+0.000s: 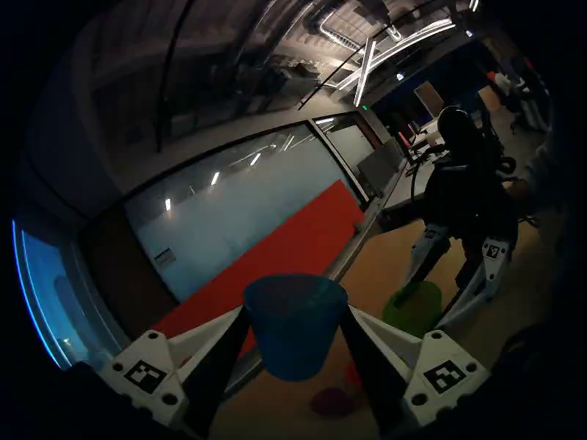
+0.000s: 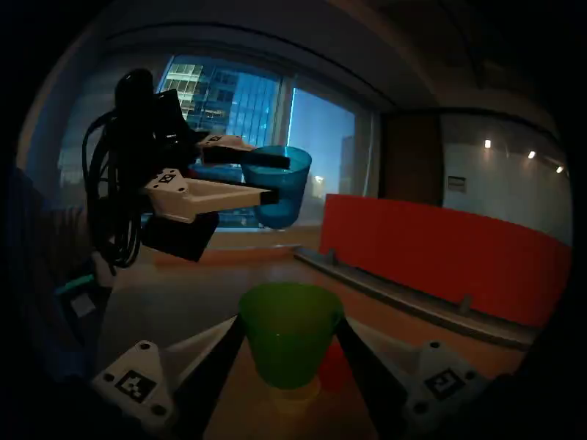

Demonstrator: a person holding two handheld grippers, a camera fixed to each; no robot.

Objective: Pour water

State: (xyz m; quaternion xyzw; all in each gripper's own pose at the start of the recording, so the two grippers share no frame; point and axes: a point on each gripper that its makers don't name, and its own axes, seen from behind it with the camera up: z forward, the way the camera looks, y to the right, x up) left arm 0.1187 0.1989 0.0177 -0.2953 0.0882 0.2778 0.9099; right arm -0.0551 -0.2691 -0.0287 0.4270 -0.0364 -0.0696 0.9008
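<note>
Both clamped: left tool (image 1: 295, 320) pinches blue cup (image 1: 295, 337); right tool (image 2: 291, 328) pinches green cup (image 2: 290, 345).

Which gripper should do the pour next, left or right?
Left, likely: the left gripper holds the blue cup raised higher than the green cup, which the right gripper holds lower.

Inside blue cup (image 1: 296, 326) unseen; red object (image 2: 334, 368) behind green cup (image 2: 291, 334) unidentifiable

The blue cup (image 1: 295, 326) was see-through, green cup (image 2: 291, 334) too, plain red panel (image 2: 440, 249) stood behind the green cup, white fingers (image 2: 183, 345) wore black-and-white tags (image 2: 133, 385).
</note>
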